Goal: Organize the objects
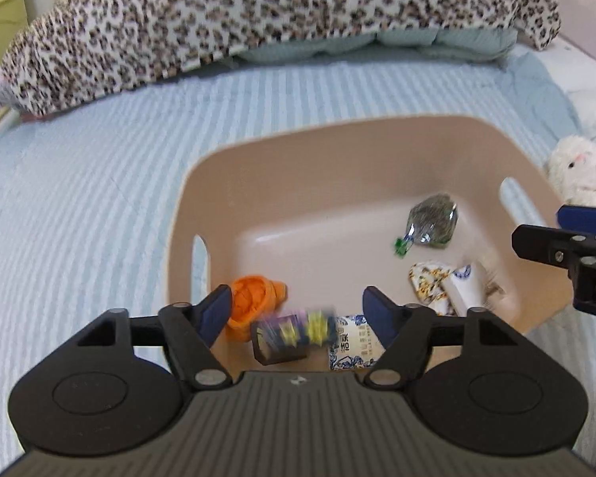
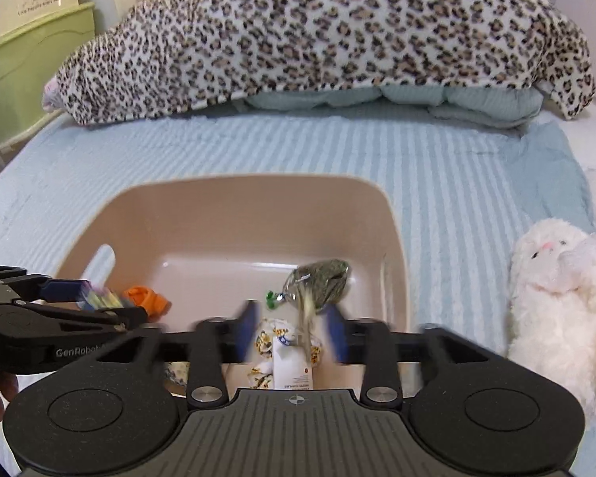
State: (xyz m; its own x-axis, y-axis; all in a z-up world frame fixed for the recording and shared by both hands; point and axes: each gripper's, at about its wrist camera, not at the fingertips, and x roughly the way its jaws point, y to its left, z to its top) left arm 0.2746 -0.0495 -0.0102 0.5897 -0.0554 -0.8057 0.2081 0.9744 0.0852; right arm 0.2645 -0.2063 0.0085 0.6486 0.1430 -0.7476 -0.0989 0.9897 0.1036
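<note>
Hovering over the near rim of the beige plastic bin (image 1: 377,151), the left tool (image 1: 298,310) has its blue pads spread wide, and a blurred purple-and-yellow packet (image 1: 294,332) sits between and just below them, seemingly dropping free. It looks like the release step of a deposit. Beside it lie a blue-and-white printed box (image 1: 351,348) and an orange ribbed plastic piece (image 1: 250,304).

The right tool (image 2: 292,332), also parted and gripping nothing, hangs above a yellow-patterned white pouch (image 2: 264,338) and a white sachet (image 2: 292,367); a clear bag of dark green leaves (image 2: 322,282) lies ahead of it.

Next likely comes fetching the white plush rabbit (image 2: 556,290), right of that tool on the blue striped bedspread (image 2: 457,167): a soft, bulky grab. Beyond, a leopard-print blanket (image 2: 318,31) lies well clear.
</note>
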